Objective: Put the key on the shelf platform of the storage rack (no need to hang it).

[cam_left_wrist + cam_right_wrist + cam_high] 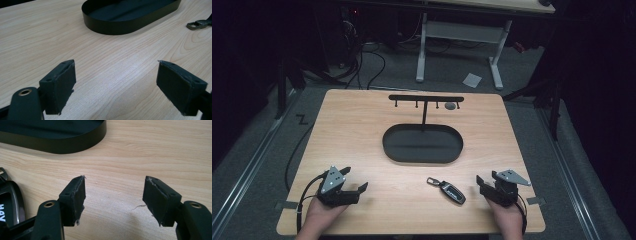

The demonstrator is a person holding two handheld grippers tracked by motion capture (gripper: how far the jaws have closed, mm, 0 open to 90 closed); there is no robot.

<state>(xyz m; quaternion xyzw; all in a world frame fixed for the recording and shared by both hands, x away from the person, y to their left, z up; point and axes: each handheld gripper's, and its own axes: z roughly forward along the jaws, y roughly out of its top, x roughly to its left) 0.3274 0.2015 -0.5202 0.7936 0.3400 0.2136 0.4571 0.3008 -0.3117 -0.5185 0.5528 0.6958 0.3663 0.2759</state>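
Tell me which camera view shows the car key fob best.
The high view: the car key fob lies whole on the table, nearer the right gripper, its ring end toward the black tray. The left gripper view catches just its metal ring end; the right gripper view crops its dark body at the edge.

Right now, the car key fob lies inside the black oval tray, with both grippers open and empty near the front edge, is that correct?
Not quite: the car key fob lies on the bare table, in front of the black oval tray, not inside it, as the high view shows. The rest holds: the left gripper and the right gripper are open and empty near the front edge.
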